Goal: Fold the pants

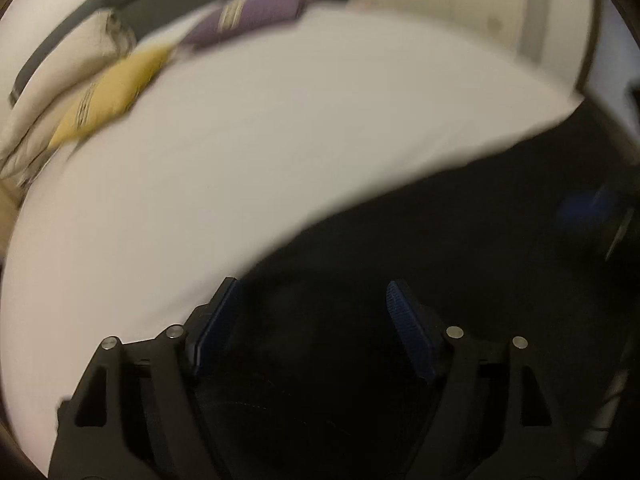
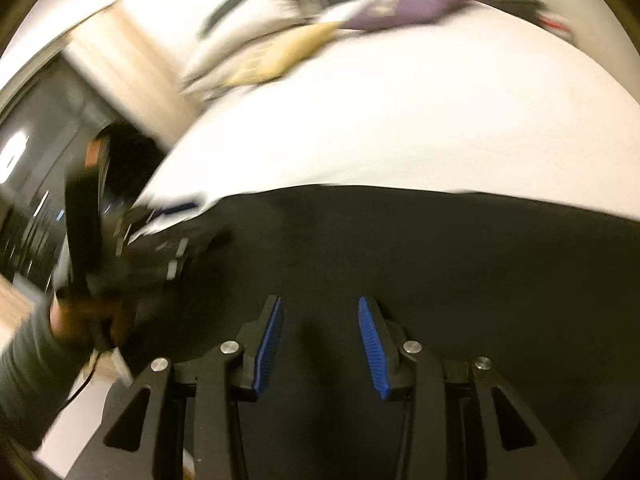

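Black pants [image 1: 440, 240] lie spread on a white bed [image 1: 240, 140]; they also show in the right wrist view [image 2: 440, 248]. My left gripper [image 1: 312, 292] is open, its blue pads wide apart just above the dark fabric near its left edge. My right gripper [image 2: 320, 308] is open over the pants, nothing between its pads. The left gripper and the hand holding it show blurred at the left of the right wrist view [image 2: 132, 248], at the pants' left end. Both views are motion-blurred.
A yellow pillow [image 1: 112, 96], a purple pillow [image 1: 256, 12] and pale pillows [image 1: 60, 64] lie at the head of the bed. A wooden panel [image 2: 132, 68] and dark floor [image 2: 44, 128] lie left of the bed.
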Available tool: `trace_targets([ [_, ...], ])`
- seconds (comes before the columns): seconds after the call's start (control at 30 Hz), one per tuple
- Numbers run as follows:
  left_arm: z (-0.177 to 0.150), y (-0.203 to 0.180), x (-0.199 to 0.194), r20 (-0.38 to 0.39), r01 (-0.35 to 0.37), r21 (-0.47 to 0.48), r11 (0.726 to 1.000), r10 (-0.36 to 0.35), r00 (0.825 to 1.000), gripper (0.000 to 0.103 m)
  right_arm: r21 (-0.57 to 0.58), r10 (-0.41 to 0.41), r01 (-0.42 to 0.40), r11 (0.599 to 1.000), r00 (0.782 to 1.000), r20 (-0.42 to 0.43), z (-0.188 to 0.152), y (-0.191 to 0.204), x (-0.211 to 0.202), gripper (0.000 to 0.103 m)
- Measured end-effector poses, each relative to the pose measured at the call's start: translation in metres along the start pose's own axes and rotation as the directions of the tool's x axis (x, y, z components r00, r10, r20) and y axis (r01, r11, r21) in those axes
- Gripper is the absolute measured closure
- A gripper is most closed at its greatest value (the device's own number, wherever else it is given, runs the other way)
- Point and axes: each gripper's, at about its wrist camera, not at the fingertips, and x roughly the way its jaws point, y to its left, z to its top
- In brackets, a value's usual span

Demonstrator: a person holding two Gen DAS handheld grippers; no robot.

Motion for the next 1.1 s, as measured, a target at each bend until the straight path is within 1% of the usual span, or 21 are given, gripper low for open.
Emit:
trace_targets([
  [0.07, -0.013, 0.009, 0.015, 0.034, 0.038, -0.073, 0.997, -0.035, 0.999, 0.022, 0.068, 0.022, -0.023, 0.997, 1.0, 0.015, -0.003, -0.028, -0.009, 0.09],
  [0.17, -0.013, 0.007, -0.009, 0.079, -0.02, -0.1, 0.995, 0.028, 0.997, 0.02, 0.177, -0.051, 0.036, 0.984, 0.995, 0.08, -0.013, -0.082, -0.059, 0.091],
  [0.23, -0.008, 0.004, -0.029, 0.148, -0.048, -0.091, 0.995, 0.061, 0.987, 0.02, 0.284, -0.113, 0.072, 0.956, 0.985, 0.131, -0.026, -0.127, -0.095, 0.102],
  [0.33, -0.01, -0.005, -0.064, 0.198, -0.091, -0.085, 0.992, 0.106, 0.974, 0.02, 0.469, -0.261, 0.147, 0.871, 0.947, 0.187, -0.041, -0.181, -0.147, 0.1],
  [0.37, -0.01, -0.004, -0.068, 0.202, -0.099, -0.088, 0.991, 0.115, 0.973, 0.02, 0.512, -0.34, 0.193, 0.837, 0.917, 0.209, -0.041, -0.188, -0.167, 0.086],
  [0.4, -0.013, -0.007, -0.073, 0.201, -0.104, -0.095, 0.99, 0.121, 0.972, 0.02, 0.521, -0.359, 0.189, 0.832, 0.9, 0.246, -0.036, -0.188, -0.18, 0.082],
  [0.43, -0.009, -0.007, -0.076, 0.203, -0.1, -0.101, 0.99, 0.119, 0.972, 0.02, 0.508, -0.323, 0.145, 0.849, 0.904, 0.282, -0.031, -0.189, -0.183, 0.08],
  [0.47, -0.008, -0.006, -0.076, 0.209, -0.084, -0.103, 0.991, 0.104, 0.972, 0.02, 0.468, -0.239, 0.067, 0.881, 0.918, 0.318, -0.02, -0.181, -0.182, 0.066],
  [0.5, -0.011, -0.012, -0.075, 0.202, -0.075, -0.1, 0.992, 0.094, 0.975, 0.02, 0.417, -0.162, 0.015, 0.909, 0.934, 0.319, -0.008, -0.167, -0.173, 0.046],
  [0.53, -0.013, -0.017, -0.067, 0.183, -0.078, -0.097, 0.992, 0.094, 0.979, 0.02, 0.372, -0.107, -0.016, 0.928, 0.946, 0.306, 0.002, -0.156, -0.161, 0.039],
  [0.6, -0.008, -0.043, -0.065, 0.145, -0.097, -0.087, 0.992, 0.109, 0.983, 0.02, 0.295, -0.014, -0.065, 0.953, 0.966, 0.259, 0.018, -0.14, -0.127, 0.038],
  [0.67, -0.022, -0.052, -0.05, 0.112, -0.102, -0.072, 0.992, 0.11, 0.988, 0.02, 0.304, -0.008, -0.052, 0.951, 0.981, 0.193, 0.026, -0.146, -0.097, 0.041],
  [0.7, -0.033, -0.055, -0.037, 0.078, -0.113, -0.065, 0.991, 0.118, 0.99, 0.02, 0.35, -0.03, -0.028, 0.936, 0.987, 0.16, 0.026, -0.161, -0.084, 0.062],
  [0.73, -0.04, -0.051, -0.023, 0.034, -0.1, -0.078, 0.992, 0.103, 0.994, 0.019, 0.377, -0.033, -0.035, 0.926, 0.985, 0.172, 0.025, -0.173, -0.084, 0.074],
  [0.77, -0.05, -0.053, -0.023, 0.042, -0.061, -0.112, 0.992, 0.067, 0.997, 0.018, 0.4, -0.044, -0.035, 0.916, 0.981, 0.186, 0.025, -0.184, -0.089, 0.087],
  [0.8, -0.059, -0.053, -0.027, 0.049, -0.033, -0.155, 0.987, 0.041, 0.998, 0.014, 0.444, -0.096, 0.001, 0.896, 0.977, 0.192, 0.024, -0.2, -0.098, 0.091],
  [0.87, -0.059, -0.042, -0.025, 0.038, -0.051, -0.215, 0.975, 0.06, 0.997, 0.014, 0.494, -0.189, 0.055, 0.868, 0.956, 0.225, 0.023, -0.216, -0.12, 0.091],
  [0.93, -0.062, -0.042, -0.032, 0.044, -0.071, -0.225, 0.972, 0.083, 0.996, 0.014, 0.524, -0.303, 0.138, 0.841, 0.922, 0.243, 0.013, -0.221, -0.149, 0.087],
  [0.97, -0.063, -0.042, -0.042, 0.061, -0.082, -0.229, 0.97, 0.098, 0.993, 0.014, 0.521, -0.309, 0.139, 0.842, 0.917, 0.254, 0.013, -0.218, -0.158, 0.072],
  [1.0, -0.066, -0.042, -0.055, 0.096, -0.072, -0.231, 0.97, 0.097, 0.991, 0.014, 0.506, -0.299, 0.128, 0.853, 0.915, 0.272, 0.009, -0.21, -0.167, 0.058],
  [1.1, -0.078, -0.046, -0.076, 0.123, -0.113, -0.227, 0.967, 0.144, 0.982, 0.014, 0.365, -0.122, 0.009, 0.931, 0.95, 0.287, -0.01, -0.158, -0.169, 0.052],
])
